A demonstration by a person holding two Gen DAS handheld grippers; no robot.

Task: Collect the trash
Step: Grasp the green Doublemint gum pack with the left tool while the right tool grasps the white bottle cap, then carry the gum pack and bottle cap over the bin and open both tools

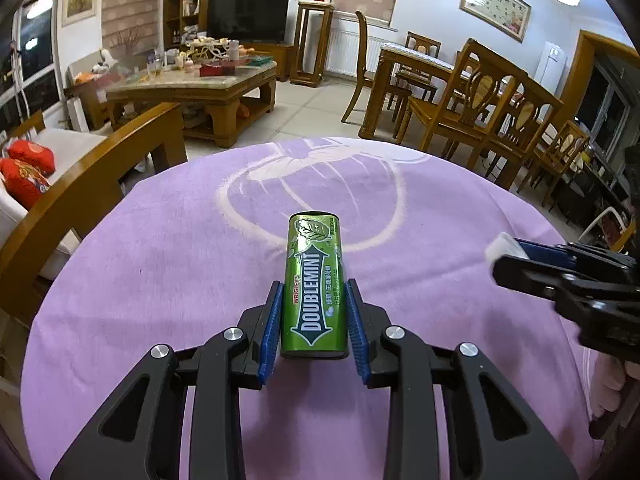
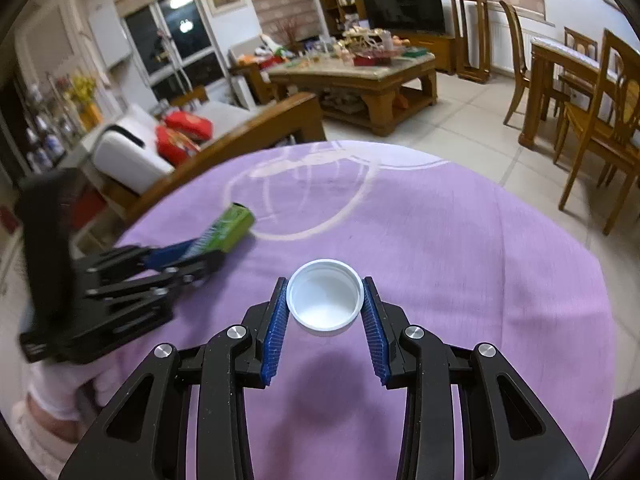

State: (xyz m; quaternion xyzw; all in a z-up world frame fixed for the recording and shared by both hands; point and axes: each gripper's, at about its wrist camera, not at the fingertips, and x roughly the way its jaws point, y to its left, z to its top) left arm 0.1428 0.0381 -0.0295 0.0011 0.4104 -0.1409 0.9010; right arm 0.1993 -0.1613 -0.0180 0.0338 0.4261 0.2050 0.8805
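Observation:
My left gripper (image 1: 313,286) is shut on a green Doublemint gum container (image 1: 314,284), held lengthwise between the blue pads above the purple tablecloth (image 1: 160,260). My right gripper (image 2: 325,284) is shut on a white plastic lid (image 2: 325,303), open side up, held just above the cloth. The right gripper also shows at the right edge of the left wrist view (image 1: 502,256), with the lid (image 1: 505,245) at its tip. The left gripper shows at the left of the right wrist view (image 2: 216,246), with the gum container (image 2: 234,226) in it.
A round table under the purple cloth (image 2: 480,260). A wooden sofa arm (image 1: 92,172) with red cushions (image 1: 24,172) stands at the left. A wooden coffee table (image 1: 192,88) lies beyond. Dining chairs (image 1: 480,112) stand at the right.

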